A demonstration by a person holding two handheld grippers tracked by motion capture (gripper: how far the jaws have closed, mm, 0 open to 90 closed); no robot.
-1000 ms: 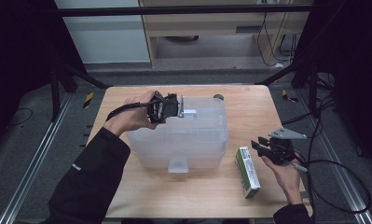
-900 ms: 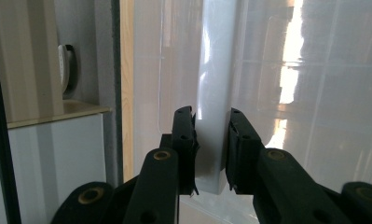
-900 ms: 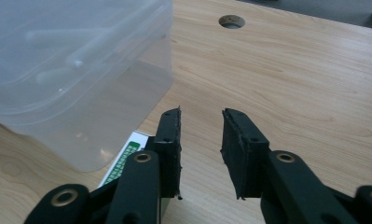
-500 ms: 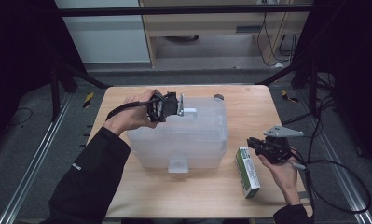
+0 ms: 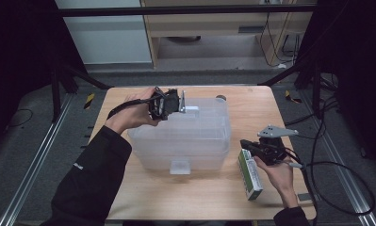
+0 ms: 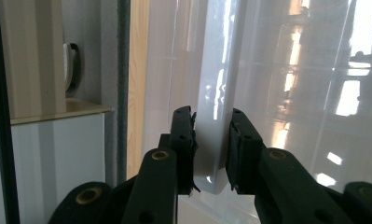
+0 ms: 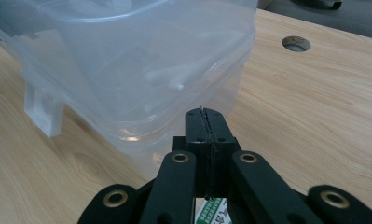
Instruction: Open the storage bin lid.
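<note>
A translucent plastic box (image 5: pixel 185 136) with its lid on stands mid-table. At the box's far left top edge my left gripper (image 5: pixel 178 102) lies level. In the left gripper view this gripper (image 6: pixel 211 135) is shut on a white flap of the lid (image 6: pixel 212 158), pads on both sides. My right gripper (image 5: pixel 246 143) hovers just right of the box, over a green-and-white carton (image 5: pixel 250 176) lying flat. Its jaws have just been closing, and in the right gripper view the gripper (image 7: pixel 205 116) is shut with nothing between its jaws, facing the box (image 7: pixel 127 60). A corner of the carton (image 7: pixel 211 212) peeks below.
The wooden table (image 5: pixel 251 108) has a round hole (image 5: pixel 220 98) behind the box. A cable (image 5: pixel 336 165) trails from the right gripper over the table's right edge. Bare wood lies in front of the box and at the far right.
The right gripper's jaws have gone from open to shut on nothing, and it has drifted left toward the box and slightly up. The left gripper has stayed on the lid.
</note>
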